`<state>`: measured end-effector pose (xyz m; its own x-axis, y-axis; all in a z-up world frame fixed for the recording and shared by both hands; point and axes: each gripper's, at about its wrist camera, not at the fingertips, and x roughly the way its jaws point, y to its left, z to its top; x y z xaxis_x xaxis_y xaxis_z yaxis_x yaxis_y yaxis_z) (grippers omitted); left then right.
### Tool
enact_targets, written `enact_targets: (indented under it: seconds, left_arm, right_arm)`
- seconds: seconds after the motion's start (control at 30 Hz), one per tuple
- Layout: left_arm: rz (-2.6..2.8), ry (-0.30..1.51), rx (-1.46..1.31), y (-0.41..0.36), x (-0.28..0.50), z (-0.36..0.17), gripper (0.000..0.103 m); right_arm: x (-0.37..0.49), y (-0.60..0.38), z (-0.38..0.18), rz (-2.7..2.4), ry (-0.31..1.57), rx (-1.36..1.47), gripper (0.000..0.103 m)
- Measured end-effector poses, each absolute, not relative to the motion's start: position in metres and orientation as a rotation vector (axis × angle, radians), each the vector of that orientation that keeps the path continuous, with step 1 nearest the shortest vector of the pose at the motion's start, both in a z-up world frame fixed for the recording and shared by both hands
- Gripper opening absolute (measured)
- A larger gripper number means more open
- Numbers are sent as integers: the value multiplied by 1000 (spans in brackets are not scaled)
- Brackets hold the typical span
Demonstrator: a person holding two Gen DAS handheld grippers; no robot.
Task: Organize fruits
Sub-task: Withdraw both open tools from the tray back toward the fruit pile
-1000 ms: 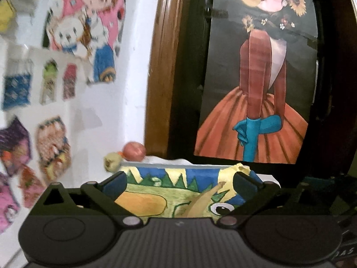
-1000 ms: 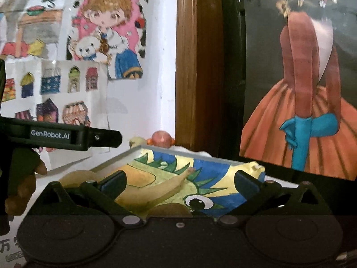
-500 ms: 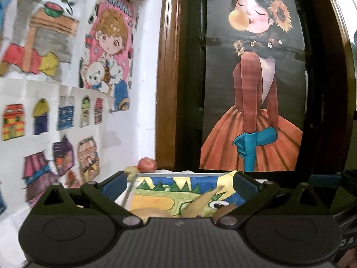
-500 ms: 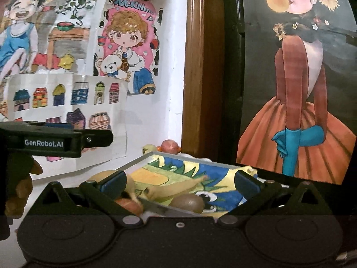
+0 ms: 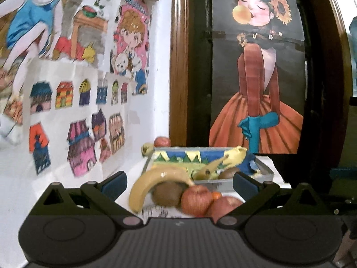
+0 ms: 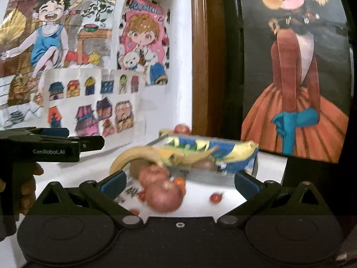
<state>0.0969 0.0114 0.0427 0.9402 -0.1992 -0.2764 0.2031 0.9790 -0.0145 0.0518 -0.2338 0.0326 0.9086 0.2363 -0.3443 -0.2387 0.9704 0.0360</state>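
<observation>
A pile of fruit lies on the white table before a tray (image 5: 263, 174) lined with a colourful drawing. In the left wrist view a banana (image 5: 154, 179), a kiwi (image 5: 167, 193) and two apples (image 5: 196, 199) sit between the fingers of my open left gripper (image 5: 180, 182). Inside the tray are a second banana (image 5: 212, 167) and a kiwi (image 5: 228, 172). My right gripper (image 6: 180, 182) is open too, with an apple (image 6: 164, 197) just ahead of it, near the tray (image 6: 223, 178). Neither gripper holds anything.
An apple (image 5: 162, 141) and a pale fruit (image 5: 147, 149) lie behind the tray by the wall. Small red fruits (image 6: 216, 197) dot the table. Drawings cover the left wall; a dark wooden door stands behind. A hand (image 6: 29, 185) holds the left gripper (image 6: 86, 137).
Both grippers have drawn back from the tray, so the fruit pile in front of it has come into view. Both stayed open.
</observation>
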Motion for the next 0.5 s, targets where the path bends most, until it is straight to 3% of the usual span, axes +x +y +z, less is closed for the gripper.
enact_targets:
  seconds: [0.5]
  left_arm:
    - [-213,438,41,24,80,3,103]
  right_arm:
    - [41,-223,-2,227,510,-12,102]
